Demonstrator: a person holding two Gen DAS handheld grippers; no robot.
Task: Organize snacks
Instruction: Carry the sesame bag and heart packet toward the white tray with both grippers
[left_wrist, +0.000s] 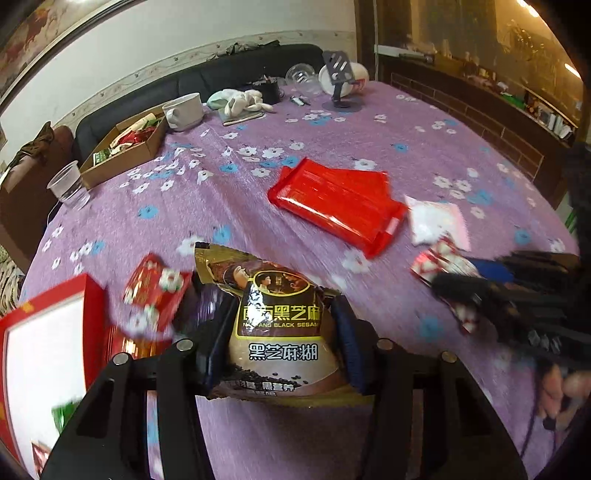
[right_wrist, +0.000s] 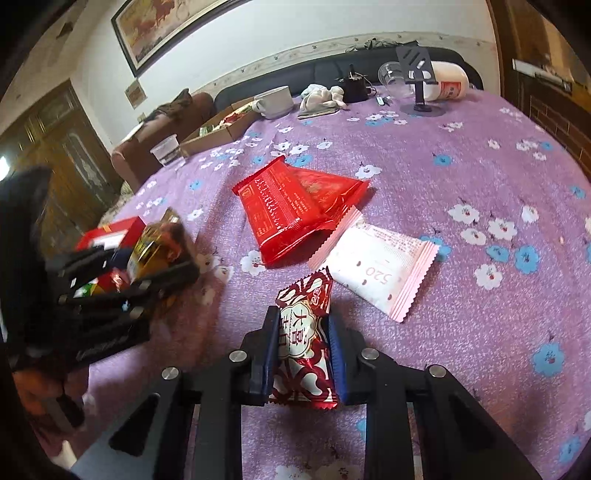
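My left gripper (left_wrist: 275, 325) is shut on a gold-brown black sesame packet (left_wrist: 277, 317) and holds it above the purple flowered tablecloth (left_wrist: 332, 129). It also shows at the left of the right wrist view (right_wrist: 162, 254). My right gripper (right_wrist: 303, 343) is shut on a red and white candy packet (right_wrist: 304, 350); it shows blurred in the left wrist view (left_wrist: 443, 266). Two red packets (right_wrist: 291, 210) and a pink-white packet (right_wrist: 380, 266) lie flat in the middle of the table. A red and white box (left_wrist: 40, 354) sits at the lower left, with a small red packet (left_wrist: 155, 295) beside it.
A cardboard box of snacks (left_wrist: 122, 147), a clear plastic cup (left_wrist: 70, 186), a white bowl (left_wrist: 184, 110), a cloth toy (left_wrist: 240, 101) and a phone stand (left_wrist: 341, 81) stand along the far edge. A dark sofa (left_wrist: 221, 77) runs behind the table.
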